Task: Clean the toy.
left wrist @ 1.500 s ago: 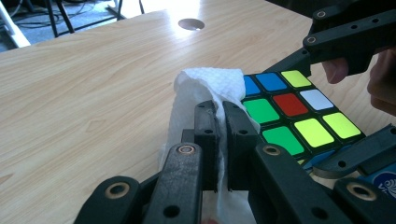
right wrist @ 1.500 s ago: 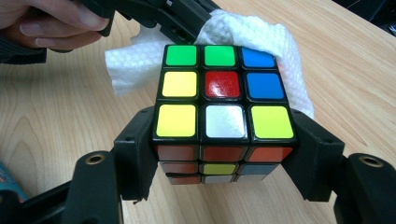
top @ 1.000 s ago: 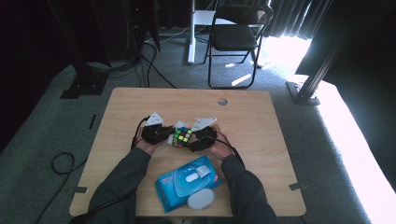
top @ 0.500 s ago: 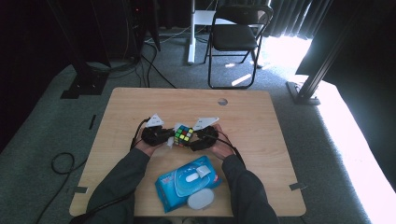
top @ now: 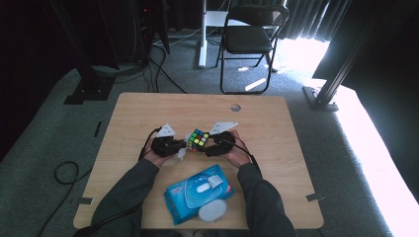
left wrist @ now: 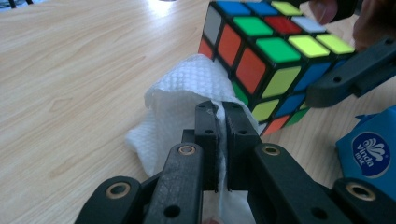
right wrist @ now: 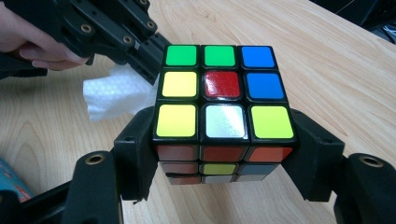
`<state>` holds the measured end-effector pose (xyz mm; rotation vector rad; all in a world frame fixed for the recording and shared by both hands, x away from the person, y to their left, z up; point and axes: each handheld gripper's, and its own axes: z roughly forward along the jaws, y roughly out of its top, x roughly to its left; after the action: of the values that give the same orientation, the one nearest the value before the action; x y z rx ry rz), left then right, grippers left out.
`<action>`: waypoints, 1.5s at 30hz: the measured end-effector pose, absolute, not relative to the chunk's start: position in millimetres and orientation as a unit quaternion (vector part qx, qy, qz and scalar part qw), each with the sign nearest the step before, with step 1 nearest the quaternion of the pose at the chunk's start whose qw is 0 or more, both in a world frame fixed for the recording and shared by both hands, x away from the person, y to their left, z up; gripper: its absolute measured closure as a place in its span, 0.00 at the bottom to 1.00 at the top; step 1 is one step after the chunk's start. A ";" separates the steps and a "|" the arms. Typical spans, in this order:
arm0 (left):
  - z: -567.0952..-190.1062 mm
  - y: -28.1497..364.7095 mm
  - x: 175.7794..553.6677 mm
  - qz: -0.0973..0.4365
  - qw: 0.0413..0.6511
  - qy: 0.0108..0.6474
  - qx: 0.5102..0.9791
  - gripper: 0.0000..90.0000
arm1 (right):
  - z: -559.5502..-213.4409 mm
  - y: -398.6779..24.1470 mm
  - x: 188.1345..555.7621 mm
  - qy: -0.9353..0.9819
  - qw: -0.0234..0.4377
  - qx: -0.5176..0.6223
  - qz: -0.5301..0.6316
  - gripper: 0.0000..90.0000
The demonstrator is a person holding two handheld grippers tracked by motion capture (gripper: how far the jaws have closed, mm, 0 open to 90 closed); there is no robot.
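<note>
Fingers of left gripper [left wrist: 217,116] clenched on white wipe [left wrist: 173,100], right gripper [right wrist: 224,140] grasping cube [right wrist: 223,93], seemingly level.

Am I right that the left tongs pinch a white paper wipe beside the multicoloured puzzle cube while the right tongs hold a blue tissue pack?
Not quite: the right tongs hold the multicoloured puzzle cube, as the right gripper view shows. The left tongs do pinch the white paper wipe.

We count one puzzle cube [top: 198,140] and one white wipe [left wrist: 175,109] mid-table, one blue wipe pack [top: 197,193] and one white lid [top: 212,211] by the near edge, two grippers
</note>
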<state>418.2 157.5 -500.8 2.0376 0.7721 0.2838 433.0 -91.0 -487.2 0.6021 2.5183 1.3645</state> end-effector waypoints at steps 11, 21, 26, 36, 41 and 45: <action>-508.3 154.7 418.4 0.117 0.435 0.317 0.835 0.95 | -485.1 -92.4 433.7 0.851 0.108 0.208 0.470 0.38; -510.6 157.1 419.9 0.111 0.442 0.324 0.829 0.95 | -486.2 -88.8 432.6 0.853 0.104 0.203 0.469 0.38; -509.4 158.1 420.4 0.110 0.445 0.325 0.827 0.95 | -489.1 -86.3 431.4 0.856 0.097 0.199 0.467 0.38; -501.5 161.9 424.8 0.109 0.462 0.324 0.818 0.95 | -490.3 -80.2 428.0 0.863 0.091 0.183 0.462 0.38; -495.9 161.5 427.7 0.111 0.465 0.323 0.817 0.95 | -491.5 -76.9 426.5 0.865 0.085 0.177 0.462 0.38; -492.7 161.2 429.8 0.112 0.468 0.324 0.815 0.95 | -491.0 -75.9 425.9 0.867 0.085 0.171 0.460 0.38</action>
<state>429.8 161.2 -492.7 1.9979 0.7935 0.2755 425.9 -75.9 -491.0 0.5101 2.5862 1.3731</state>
